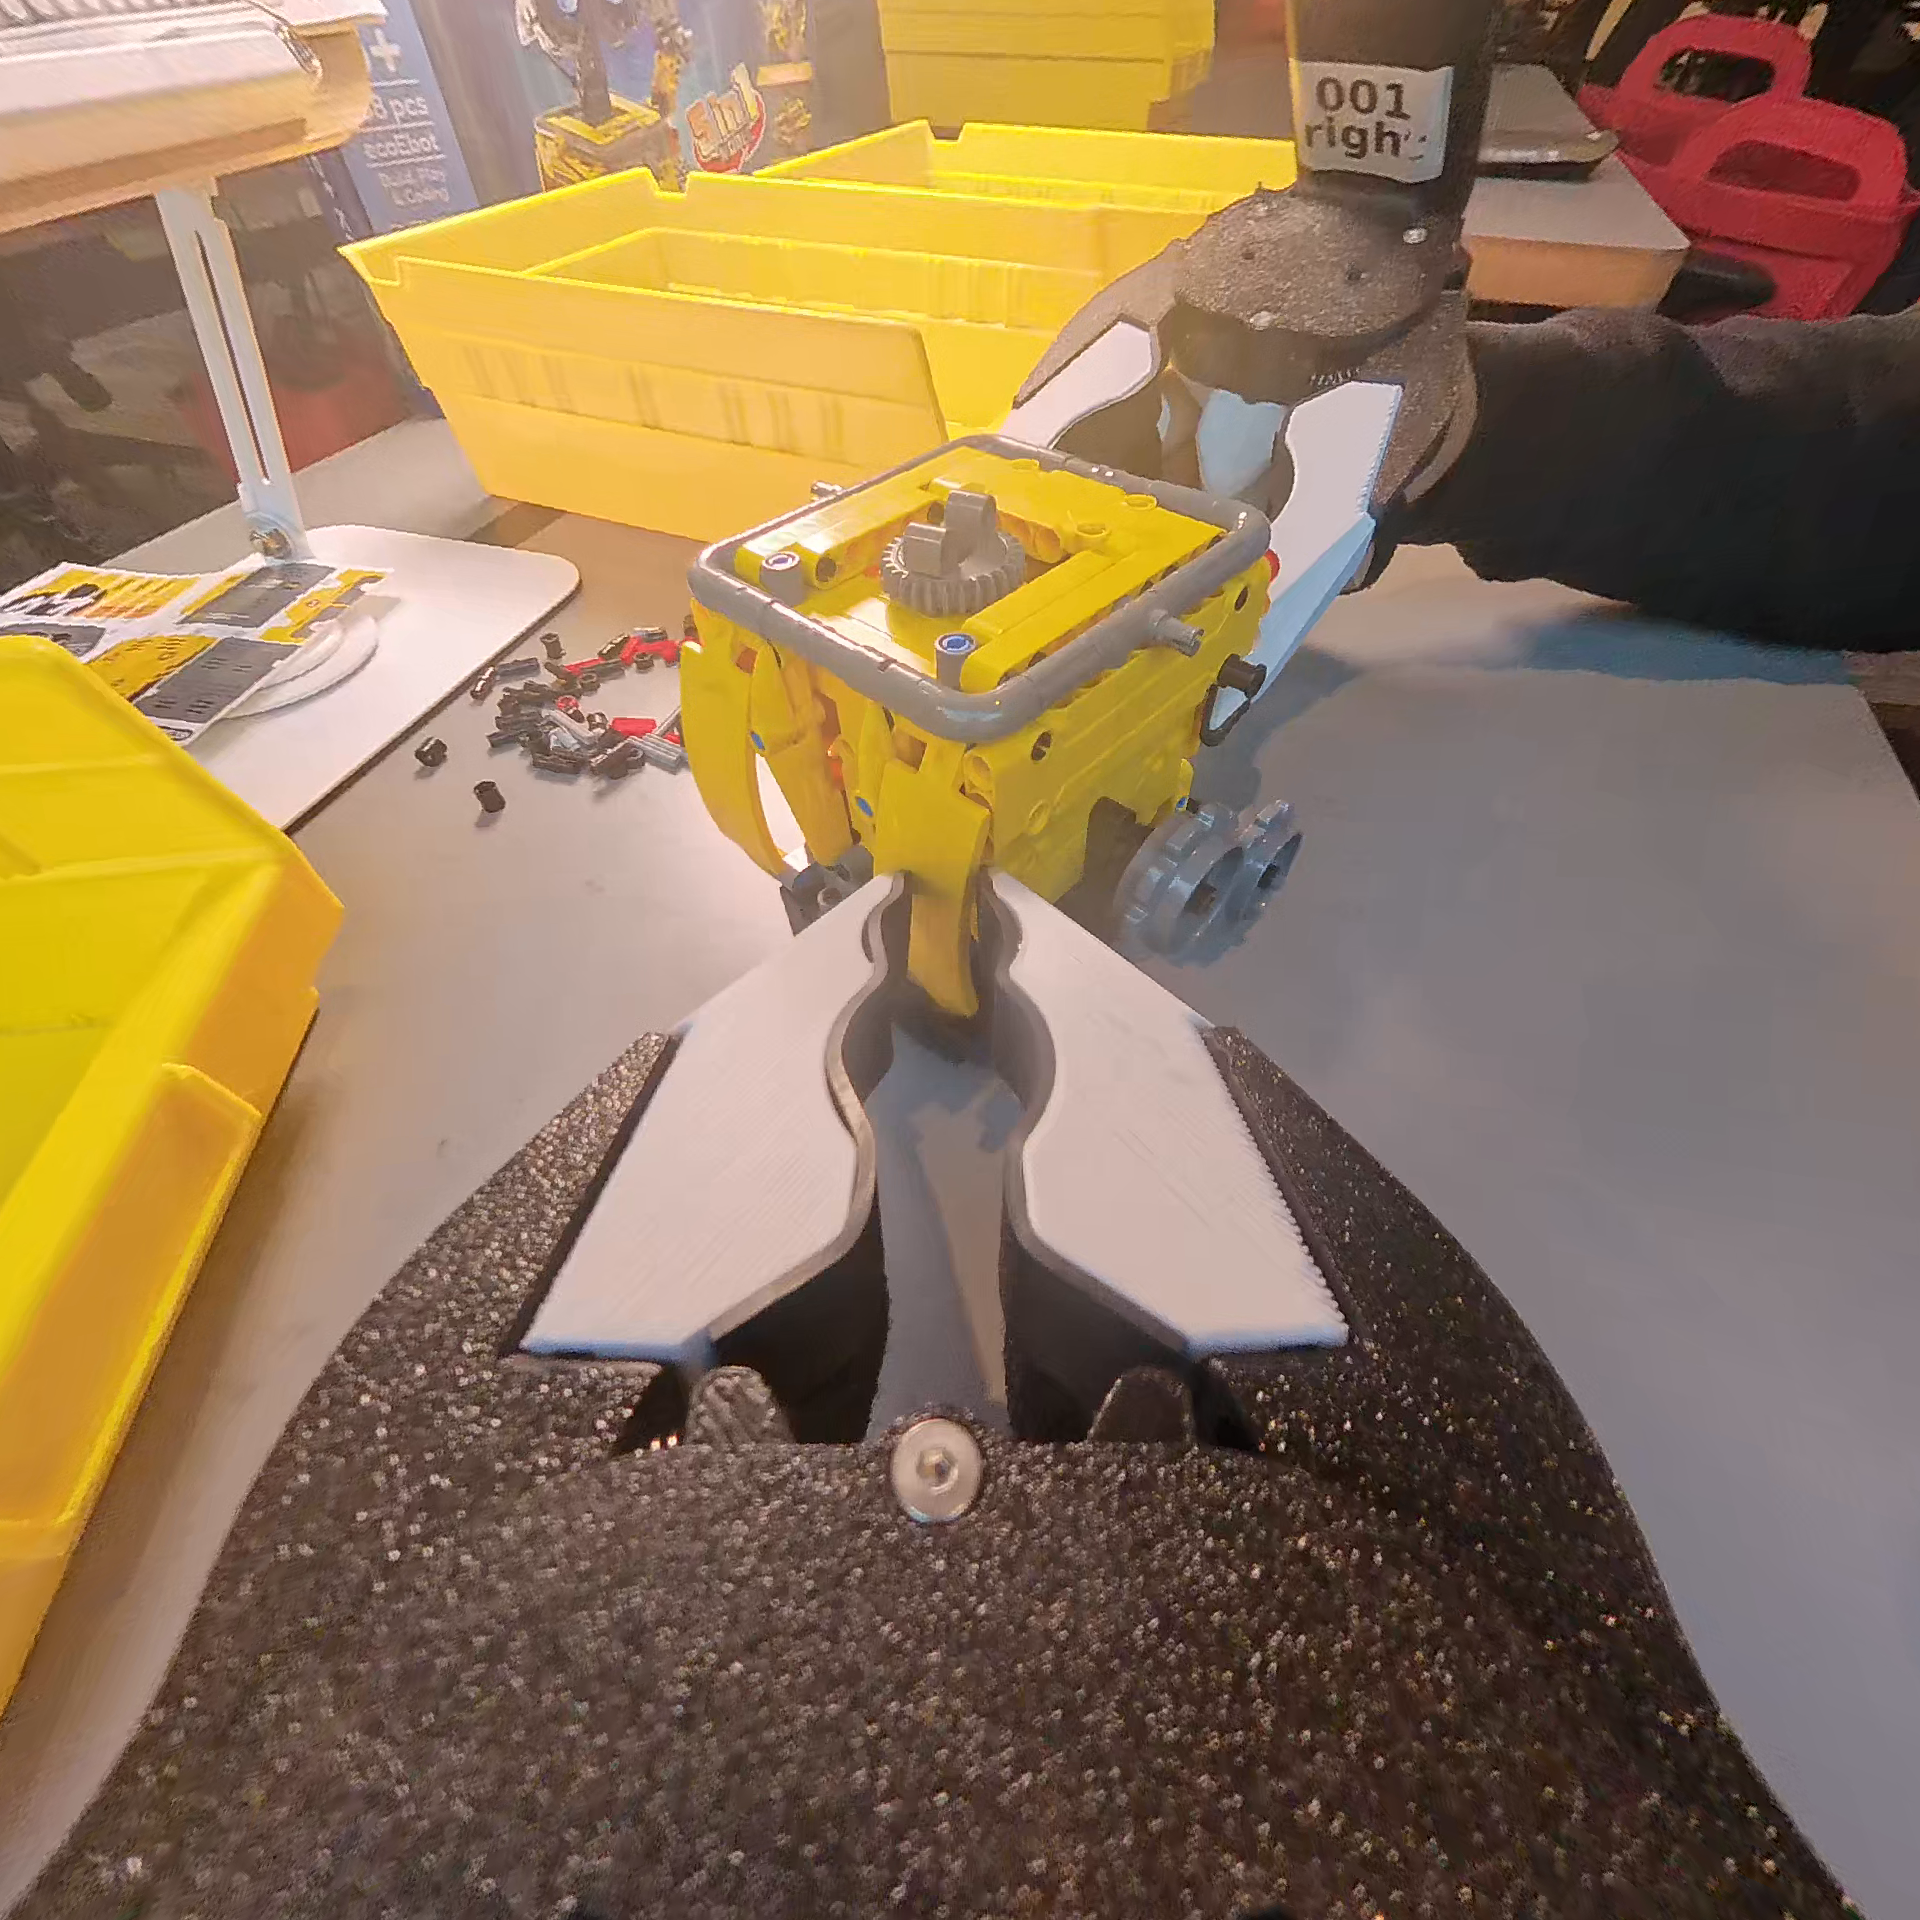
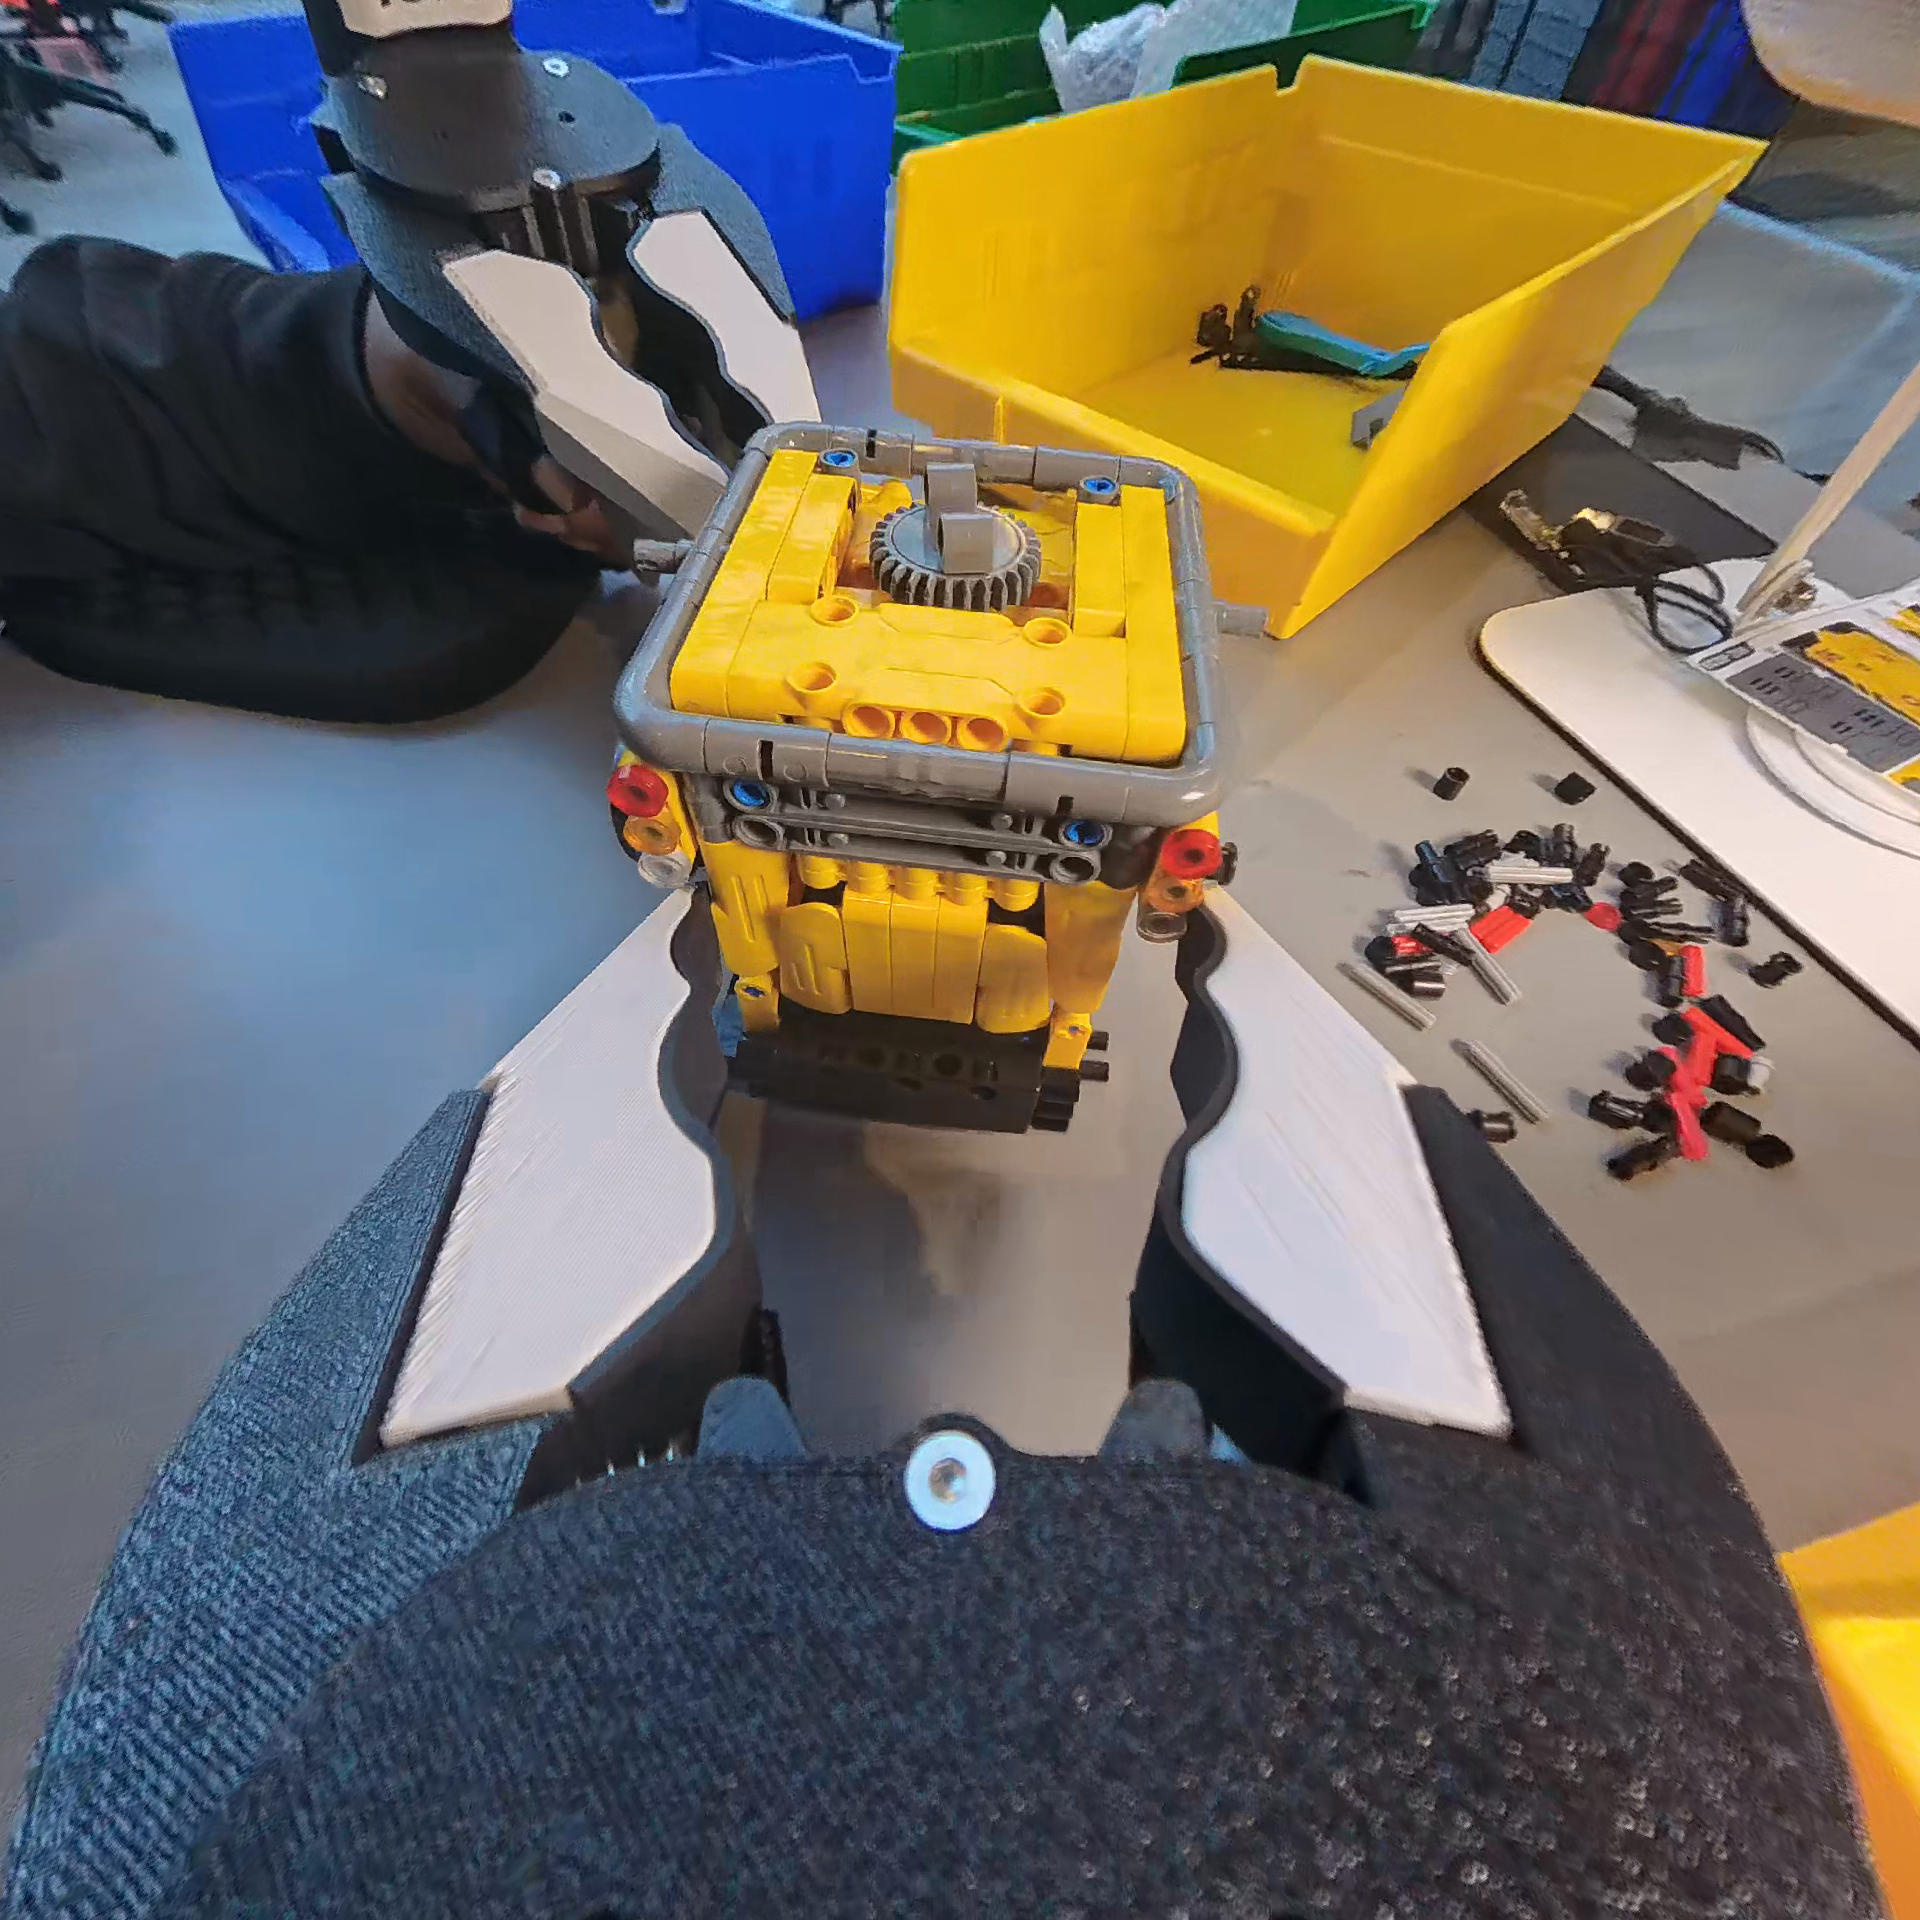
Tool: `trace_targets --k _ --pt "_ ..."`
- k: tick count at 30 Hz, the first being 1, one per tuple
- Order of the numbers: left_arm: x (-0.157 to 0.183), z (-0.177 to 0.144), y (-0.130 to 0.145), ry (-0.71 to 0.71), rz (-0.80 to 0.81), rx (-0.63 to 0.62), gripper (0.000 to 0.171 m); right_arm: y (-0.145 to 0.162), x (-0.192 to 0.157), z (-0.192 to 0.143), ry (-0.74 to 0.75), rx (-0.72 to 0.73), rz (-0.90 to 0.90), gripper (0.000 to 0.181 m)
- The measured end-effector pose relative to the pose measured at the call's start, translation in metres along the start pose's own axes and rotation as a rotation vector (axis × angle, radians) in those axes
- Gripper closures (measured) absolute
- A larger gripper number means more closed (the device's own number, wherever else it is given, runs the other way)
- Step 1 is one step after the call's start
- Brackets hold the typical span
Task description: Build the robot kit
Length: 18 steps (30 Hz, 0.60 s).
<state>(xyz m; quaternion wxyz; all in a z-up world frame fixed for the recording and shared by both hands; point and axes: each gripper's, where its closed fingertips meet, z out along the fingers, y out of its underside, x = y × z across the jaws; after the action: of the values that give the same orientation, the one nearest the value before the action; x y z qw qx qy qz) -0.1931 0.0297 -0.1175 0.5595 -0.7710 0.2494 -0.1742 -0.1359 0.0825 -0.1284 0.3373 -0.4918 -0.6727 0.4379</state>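
Around yellow model point(image 2: 925, 748), right gripper point(image 2: 948, 935) spread.

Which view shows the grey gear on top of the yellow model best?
Right wrist view: the grey gear faces the camera, teeth visible all round. Left wrist view shows it smaller, side-on, partly sunk inside the yellow model.

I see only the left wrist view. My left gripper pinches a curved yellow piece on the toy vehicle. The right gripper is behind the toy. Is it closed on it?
Observer: No. The right gripper is open, with one finger at each side of the toy vehicle. I cannot tell if they touch it.
Operator: What is on that back end?
Observer: A red lamp above an orange one at each upper corner.
Operator: What is in the yellow bin at my left?
Observer: The yellow bin holds a teal piece and some black parts.
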Motion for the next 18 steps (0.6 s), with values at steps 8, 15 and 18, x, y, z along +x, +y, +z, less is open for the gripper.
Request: trace_targets --k 8,15,18 --pt "-0.0017 0.0006 -0.0004 -0.027 0.033 -0.001 0.164 0.0028 0.0079 -0.0005 0.031 0.037 0.004 0.092" --pt "0.0 -0.0005 -0.0007 -0.025 0.058 -0.007 0.165 0.0022 0.0101 -0.0035 0.059 0.056 -0.02 0.094" --pt "0.0003 -0.0022 -0.0043 -0.019 0.062 0.018 0.165 0.0019 0.0104 -0.0032 0.054 0.059 -0.024 0.094"
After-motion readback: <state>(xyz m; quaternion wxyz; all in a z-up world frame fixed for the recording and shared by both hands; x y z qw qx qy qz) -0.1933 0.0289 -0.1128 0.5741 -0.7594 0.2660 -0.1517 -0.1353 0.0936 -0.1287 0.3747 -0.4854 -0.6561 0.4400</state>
